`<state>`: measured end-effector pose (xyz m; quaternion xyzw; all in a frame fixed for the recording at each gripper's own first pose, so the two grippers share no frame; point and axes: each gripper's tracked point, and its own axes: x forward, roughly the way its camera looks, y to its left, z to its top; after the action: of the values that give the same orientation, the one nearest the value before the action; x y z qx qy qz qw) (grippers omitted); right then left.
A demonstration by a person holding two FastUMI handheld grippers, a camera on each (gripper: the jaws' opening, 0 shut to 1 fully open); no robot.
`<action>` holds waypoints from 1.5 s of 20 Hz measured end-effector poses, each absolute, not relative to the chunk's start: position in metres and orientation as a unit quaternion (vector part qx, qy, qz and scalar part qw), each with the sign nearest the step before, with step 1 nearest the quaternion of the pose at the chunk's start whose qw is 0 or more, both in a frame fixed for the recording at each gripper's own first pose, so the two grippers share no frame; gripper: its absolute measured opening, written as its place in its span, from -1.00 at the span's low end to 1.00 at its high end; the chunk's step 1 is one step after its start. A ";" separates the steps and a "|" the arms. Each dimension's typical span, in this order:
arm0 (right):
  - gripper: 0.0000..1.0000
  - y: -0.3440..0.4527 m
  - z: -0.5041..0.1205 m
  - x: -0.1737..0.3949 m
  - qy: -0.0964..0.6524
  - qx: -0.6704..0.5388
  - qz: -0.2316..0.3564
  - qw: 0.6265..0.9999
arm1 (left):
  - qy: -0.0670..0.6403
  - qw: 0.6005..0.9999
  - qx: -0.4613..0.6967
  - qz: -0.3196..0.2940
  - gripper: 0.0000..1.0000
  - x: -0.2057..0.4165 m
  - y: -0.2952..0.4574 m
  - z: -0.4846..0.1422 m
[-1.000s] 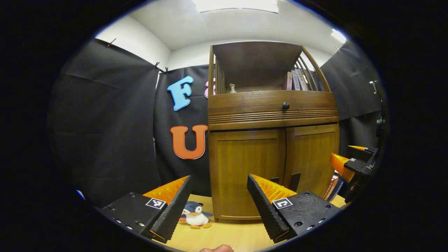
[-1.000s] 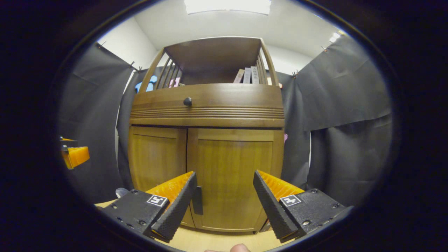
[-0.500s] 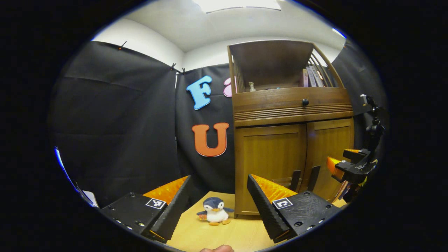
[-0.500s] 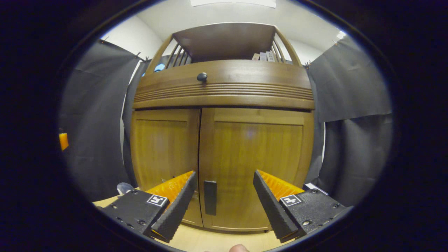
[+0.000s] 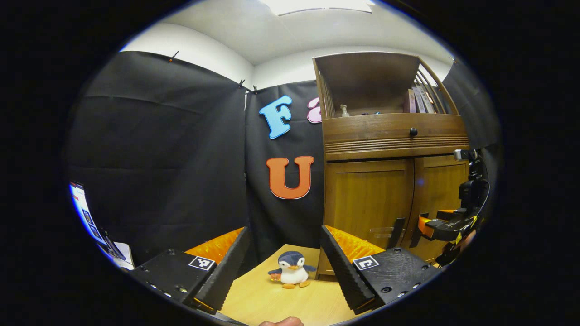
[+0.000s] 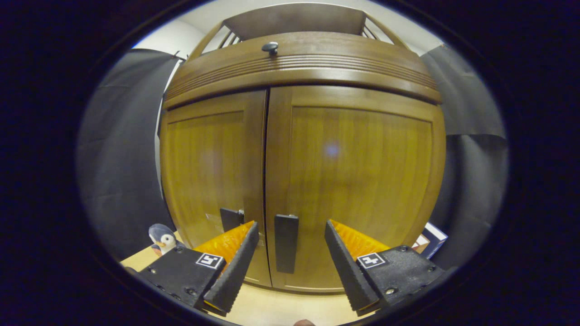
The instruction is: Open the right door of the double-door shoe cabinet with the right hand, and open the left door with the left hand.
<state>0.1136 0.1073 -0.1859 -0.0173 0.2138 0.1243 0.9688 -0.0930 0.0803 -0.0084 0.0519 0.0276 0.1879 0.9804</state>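
The wooden shoe cabinet (image 5: 394, 136) stands at the right of the left gripper view, both doors closed. In the right gripper view it is close: the right door (image 6: 362, 172) with its dark upright handle (image 6: 286, 243), and the left door (image 6: 208, 167) with its own handle (image 6: 231, 218). My right gripper (image 6: 290, 267) is open, and the right door's handle stands between its fingers without being touched. That right gripper (image 5: 428, 225) also shows by the door handles in the left gripper view. My left gripper (image 5: 283, 267) is open and holds nothing, well off to the left of the cabinet.
A small penguin toy (image 5: 291, 270) sits on the light wooden floor (image 5: 267, 303) by the cabinet's left corner. A drawer knob (image 5: 413, 131) is above the doors, and books stand on the top shelf. A boxed item (image 6: 430, 237) leans at the cabinet's right side.
My right gripper has moved in close to the cabinet, and the right door's handle now lies between its fingers. The left gripper has swung left, so the cabinet has slid rightward in its view.
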 end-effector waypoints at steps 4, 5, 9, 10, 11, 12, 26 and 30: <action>0.70 0.105 -0.206 0.127 0.233 -0.018 0.108 0.966 | 0.029 0.978 0.049 0.200 0.89 -0.099 0.089 -0.008; 0.63 0.106 -0.210 0.130 0.237 -0.018 0.107 0.965 | 0.030 0.978 0.048 0.202 0.89 -0.099 0.090 -0.008; 0.40 0.111 -0.228 0.137 0.249 -0.017 0.104 0.963 | 0.037 0.977 0.040 0.207 0.89 -0.099 0.091 -0.012; 0.39 0.112 -0.231 0.139 0.253 -0.018 0.103 0.962 | 0.038 0.977 0.039 0.207 0.89 -0.100 0.092 -0.013; 0.31 0.112 -0.233 0.140 0.255 -0.020 0.101 0.961 | 0.038 0.977 0.039 0.207 0.89 -0.101 0.091 -0.013; 0.28 0.111 -0.233 0.140 0.251 -0.021 0.095 0.963 | 0.040 0.977 0.039 0.206 0.89 -0.101 0.091 -0.014; -0.36 0.115 -0.238 0.135 0.265 -0.028 0.077 0.961 | 0.052 0.981 0.019 0.186 0.89 -0.100 0.092 -0.022; -0.37 0.112 -0.237 0.124 0.273 -0.025 0.080 0.958 | 0.056 0.981 0.022 0.184 0.89 -0.096 0.094 -0.026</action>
<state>0.1240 0.1119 -0.2367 -0.0248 0.2729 0.0798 0.9584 -0.0958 0.0942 -0.0262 0.0222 0.0556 0.1835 0.9812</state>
